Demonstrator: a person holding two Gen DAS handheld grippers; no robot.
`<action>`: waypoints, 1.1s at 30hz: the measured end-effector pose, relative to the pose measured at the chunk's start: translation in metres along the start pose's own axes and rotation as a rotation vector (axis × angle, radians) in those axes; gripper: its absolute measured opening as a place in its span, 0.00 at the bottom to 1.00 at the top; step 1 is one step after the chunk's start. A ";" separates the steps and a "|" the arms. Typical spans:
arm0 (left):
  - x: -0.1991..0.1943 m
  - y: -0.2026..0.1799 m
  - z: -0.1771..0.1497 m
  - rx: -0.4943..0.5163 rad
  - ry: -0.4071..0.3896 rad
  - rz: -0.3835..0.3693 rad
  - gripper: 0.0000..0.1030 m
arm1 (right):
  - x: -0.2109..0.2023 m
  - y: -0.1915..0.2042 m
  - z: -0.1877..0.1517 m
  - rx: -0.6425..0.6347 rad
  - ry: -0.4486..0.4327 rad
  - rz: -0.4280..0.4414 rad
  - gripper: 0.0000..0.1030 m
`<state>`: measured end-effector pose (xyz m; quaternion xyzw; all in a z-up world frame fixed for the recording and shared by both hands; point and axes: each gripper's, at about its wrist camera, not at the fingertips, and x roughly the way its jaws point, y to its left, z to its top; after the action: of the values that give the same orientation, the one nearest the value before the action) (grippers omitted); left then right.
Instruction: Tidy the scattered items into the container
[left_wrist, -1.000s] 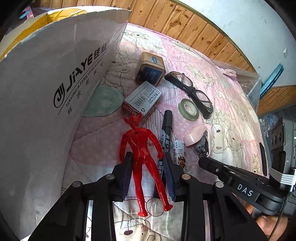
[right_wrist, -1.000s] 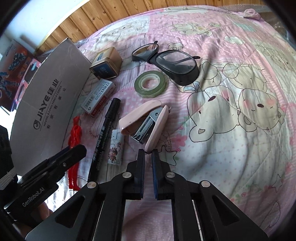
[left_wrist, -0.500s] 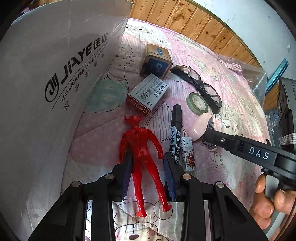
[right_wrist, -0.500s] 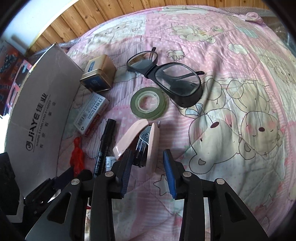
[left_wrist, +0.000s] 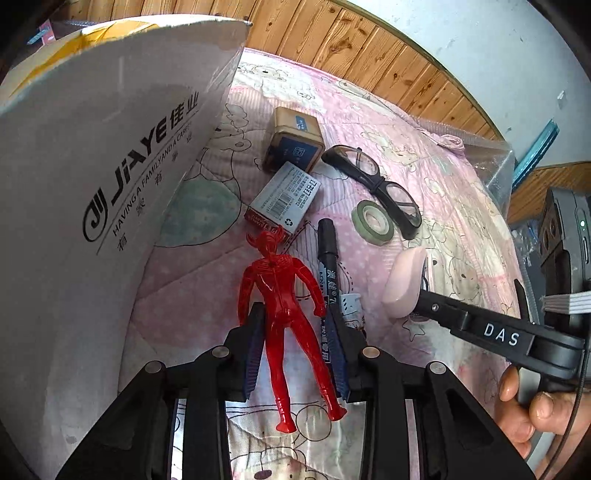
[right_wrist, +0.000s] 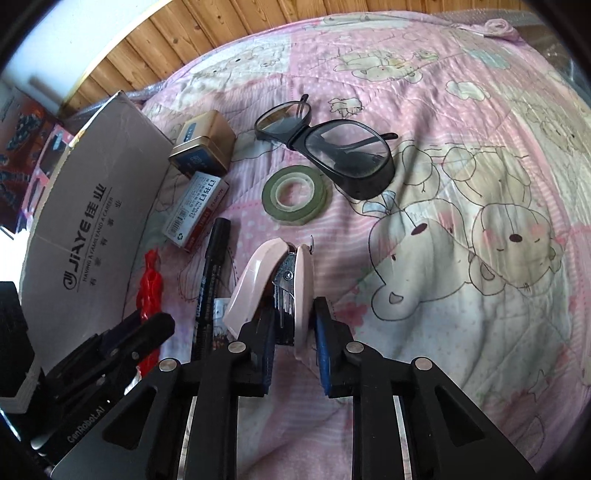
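Observation:
A red toy figure lies face up on the pink quilt, beside the tall white cardboard box. My left gripper is open and straddles the figure's hips, with a gap on each side. A pink stapler lies on its side with its arm sprung open. My right gripper has its pads pressed against the stapler's metal magazine and base plate. In the left wrist view the stapler sits at the tip of that gripper's finger.
Between the two grippers lie a black marker and a small white item. Further out are a staple box, a gold tin, a green tape roll and black glasses. A hand holds the right gripper.
The right gripper opened, moved forward over the stapler and narrowed onto it. The left gripper stayed open around the red figure, shifting only slightly.

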<state>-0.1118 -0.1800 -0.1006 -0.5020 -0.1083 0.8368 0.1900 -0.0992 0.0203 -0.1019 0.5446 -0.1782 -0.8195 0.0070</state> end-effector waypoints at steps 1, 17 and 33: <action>-0.003 -0.001 0.000 0.003 -0.004 0.001 0.32 | -0.004 -0.002 -0.002 0.007 -0.002 0.006 0.19; -0.063 -0.038 -0.016 0.068 -0.047 0.093 0.32 | -0.056 0.009 -0.044 -0.018 -0.075 0.059 0.19; -0.121 -0.074 -0.041 0.118 -0.139 0.115 0.32 | -0.103 0.018 -0.090 -0.056 -0.147 0.082 0.19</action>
<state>-0.0090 -0.1647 0.0047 -0.4361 -0.0426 0.8839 0.1632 0.0200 -0.0007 -0.0353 0.4749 -0.1772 -0.8609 0.0426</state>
